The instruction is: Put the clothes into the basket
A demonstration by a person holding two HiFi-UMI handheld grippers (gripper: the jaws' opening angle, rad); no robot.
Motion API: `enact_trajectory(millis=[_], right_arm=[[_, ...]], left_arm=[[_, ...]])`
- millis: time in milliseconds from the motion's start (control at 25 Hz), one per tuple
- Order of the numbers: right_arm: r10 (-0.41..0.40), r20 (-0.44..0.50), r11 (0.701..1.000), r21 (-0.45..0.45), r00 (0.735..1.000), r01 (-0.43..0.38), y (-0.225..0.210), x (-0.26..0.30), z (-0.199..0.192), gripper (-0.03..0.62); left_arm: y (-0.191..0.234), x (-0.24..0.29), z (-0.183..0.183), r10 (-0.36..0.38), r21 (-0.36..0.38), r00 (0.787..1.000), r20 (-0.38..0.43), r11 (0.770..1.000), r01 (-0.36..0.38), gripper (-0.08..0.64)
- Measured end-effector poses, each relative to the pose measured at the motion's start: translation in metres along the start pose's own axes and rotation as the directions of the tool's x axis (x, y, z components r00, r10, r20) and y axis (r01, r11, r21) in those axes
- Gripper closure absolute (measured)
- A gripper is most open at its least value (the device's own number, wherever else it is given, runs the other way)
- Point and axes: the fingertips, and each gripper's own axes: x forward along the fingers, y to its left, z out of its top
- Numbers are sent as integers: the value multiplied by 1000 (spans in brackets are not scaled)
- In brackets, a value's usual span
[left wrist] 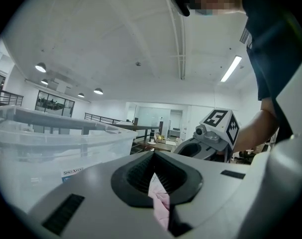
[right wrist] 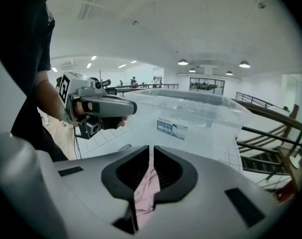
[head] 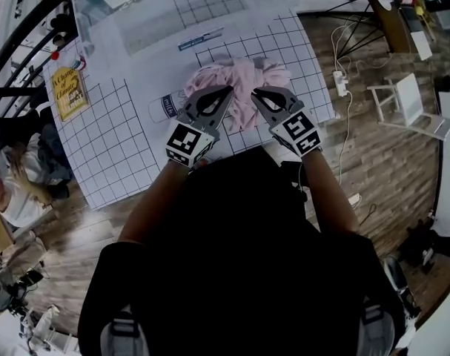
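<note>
Because the gridded table [head: 113, 154] carries the clear plastic bin [head: 136, 21] at its far end, past the cloth, a grip on the near edge suits a lift up and forward over the bin's wall. That is likely why both tools have taken hold on the person's side. The bin serves as the basket here and looks empty through its walls in both gripper views.

The pink garment [head: 243, 80] is bunched in a heap on the table between the person and the bin. None of it is inside yet, so the task has barely begun.

Both forearms reach forward from the body and converge, so the grippers sit side by side at the heap's near edge, marker cubes turned upward. The left gripper [head: 230, 88] has its jaws closed on a fold of pink fabric pinched between the pads. The right gripper [head: 255, 92] is likewise clamped on a strip of the same cloth and appears tipped more steeply toward the table than the left.
</note>
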Motion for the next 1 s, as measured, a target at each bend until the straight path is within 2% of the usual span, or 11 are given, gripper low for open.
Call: enact_trajectory(millis=[120, 280, 360, 400, 480, 720, 920, 1000], right_arm=[[35, -78, 999, -38, 996, -38, -7, 10, -15, 572], [81, -146, 992, -86, 986, -95, -18, 26, -25, 564], [124, -180, 986, -91, 976, -142, -20, 36, -33, 538], [149, -202, 981, -92, 968, -170, -19, 41, -38, 504], [188, -248, 971, -97, 950, -218, -20, 51, -48, 452], [226, -398, 936, -165, 889, -312, -28, 75, -71, 378], [250, -537, 889, -202, 806, -411, -33, 96, -99, 242], [252, -573, 874, -212, 780, -438, -34, 104, -108, 196]], left_arm=[[5, 8, -5, -4, -2, 1000, -9, 1000, 4, 558], [14, 23, -25, -9, 32, 999, -43, 999, 10, 558], [17, 32, -31, -17, 54, 999, -47, 998, 20, 558], [18, 35, -33, -19, 63, 999, -45, 998, 22, 558], [22, 42, -37, -20, 77, 999, -45, 997, 24, 558], [39, 53, -50, 9, 83, 999, -38, 997, -5, 558], [51, 59, -64, 37, 64, 998, -56, 997, -33, 558], [53, 59, -68, 42, 53, 997, -61, 998, -39, 558]])
